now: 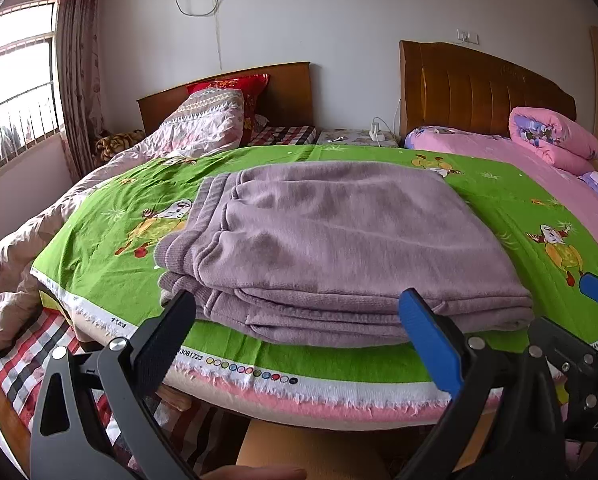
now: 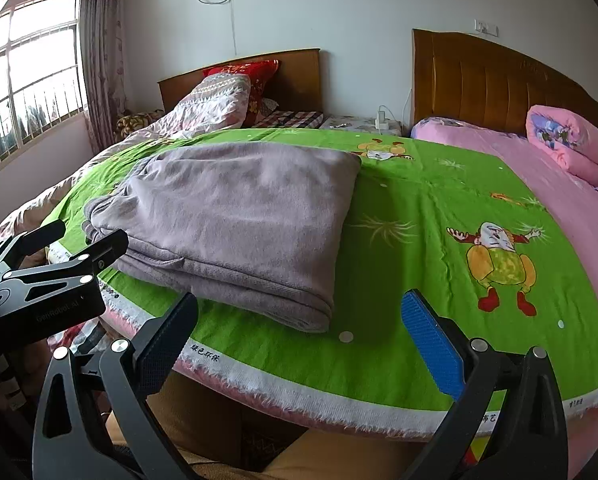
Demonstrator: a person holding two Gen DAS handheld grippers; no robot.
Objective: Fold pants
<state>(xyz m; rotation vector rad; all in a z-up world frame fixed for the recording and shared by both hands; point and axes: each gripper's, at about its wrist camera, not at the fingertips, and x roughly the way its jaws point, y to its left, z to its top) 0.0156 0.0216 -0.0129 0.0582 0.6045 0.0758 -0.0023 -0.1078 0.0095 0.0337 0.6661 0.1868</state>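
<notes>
Mauve knit pants point(image 1: 339, 240) lie folded in a thick stack on a green cartoon-print sheet point(image 1: 99, 240), waistband to the left. My left gripper point(image 1: 297, 300) is open just in front of the stack's near edge, one finger on each side, holding nothing. A blue pad point(image 1: 597, 292) of the right gripper shows at the right edge. In the right wrist view the pants point(image 2: 239, 216) sit left of centre on the sheet point(image 2: 419, 240). My right gripper point(image 2: 299, 301) is open over the sheet's near edge, by the stack's right corner. The left gripper point(image 2: 93, 231) shows open at the stack's left end.
A rumpled pale quilt point(image 1: 187, 128) and red pillow point(image 1: 235, 84) lie behind on the left. A pink bed point(image 2: 559, 184) with a rolled pink quilt point(image 2: 571, 144) is at right. A nightstand point(image 2: 359, 122) stands between wooden headboards. A cardboard box point(image 1: 319, 452) sits below the sheet's fringed edge.
</notes>
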